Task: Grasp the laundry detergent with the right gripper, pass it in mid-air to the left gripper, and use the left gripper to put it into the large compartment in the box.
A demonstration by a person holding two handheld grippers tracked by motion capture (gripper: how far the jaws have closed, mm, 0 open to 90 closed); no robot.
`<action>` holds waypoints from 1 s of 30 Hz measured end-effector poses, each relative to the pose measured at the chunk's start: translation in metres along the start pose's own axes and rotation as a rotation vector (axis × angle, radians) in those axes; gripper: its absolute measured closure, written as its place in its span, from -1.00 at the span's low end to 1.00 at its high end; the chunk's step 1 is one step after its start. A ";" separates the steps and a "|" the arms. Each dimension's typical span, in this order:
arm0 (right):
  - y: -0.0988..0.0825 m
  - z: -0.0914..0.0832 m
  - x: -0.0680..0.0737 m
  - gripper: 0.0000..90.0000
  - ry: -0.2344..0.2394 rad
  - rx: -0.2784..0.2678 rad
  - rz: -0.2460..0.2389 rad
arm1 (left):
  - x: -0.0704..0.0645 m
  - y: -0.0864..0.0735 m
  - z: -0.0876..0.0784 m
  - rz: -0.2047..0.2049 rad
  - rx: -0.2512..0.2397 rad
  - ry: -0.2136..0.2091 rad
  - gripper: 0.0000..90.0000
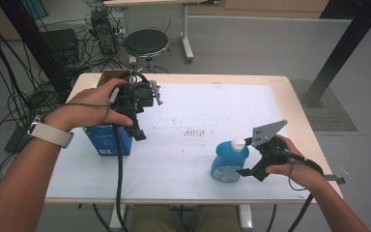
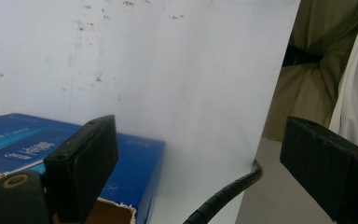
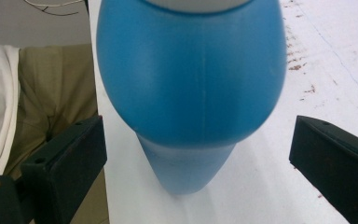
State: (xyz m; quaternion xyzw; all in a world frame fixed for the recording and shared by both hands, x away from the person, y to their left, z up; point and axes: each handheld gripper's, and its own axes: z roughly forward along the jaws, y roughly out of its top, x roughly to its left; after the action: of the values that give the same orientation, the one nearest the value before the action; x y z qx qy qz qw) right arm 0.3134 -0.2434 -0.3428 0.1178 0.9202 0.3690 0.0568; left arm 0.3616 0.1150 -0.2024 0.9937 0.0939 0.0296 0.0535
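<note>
A blue plastic bottle (image 1: 228,162) with a white cap (image 1: 238,144) stands upright near the table's front right. My right gripper (image 1: 249,172) is beside it on the right. In the right gripper view the bottle (image 3: 191,79) sits between the jaws of that gripper (image 3: 198,135), which stand wide and clear of its sides. At the table's left, my left gripper (image 1: 137,129) hangs open over a blue cardboard box (image 1: 104,140). The left gripper view has the box (image 2: 23,140) under one jaw, with nothing between the jaws of the gripper (image 2: 198,140).
A white sheet (image 1: 193,121) with faint brown marks covers the wooden table. A brown box flap (image 1: 112,75) shows behind the left hand. Beyond the table stand a round stool (image 1: 146,42), tangled floor cables (image 1: 9,96) at left and a black post (image 1: 348,43) at right.
</note>
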 end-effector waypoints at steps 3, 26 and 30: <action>0.000 0.001 0.001 -0.91 -0.008 -0.009 -0.002 | 0.000 0.000 0.000 0.000 0.000 0.000 -0.73; -0.004 0.015 0.001 -0.84 0.009 -0.055 0.002 | 0.000 -0.002 0.002 0.002 -0.002 -0.002 -0.73; -0.004 0.016 0.001 -0.82 0.014 -0.063 0.004 | 0.000 -0.002 0.002 0.000 0.000 -0.002 -0.73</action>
State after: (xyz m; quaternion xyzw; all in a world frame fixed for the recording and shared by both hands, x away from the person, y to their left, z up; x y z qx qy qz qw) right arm 0.3147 -0.2353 -0.3573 0.1151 0.9082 0.3987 0.0535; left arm 0.3615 0.1164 -0.2048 0.9937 0.0938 0.0287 0.0537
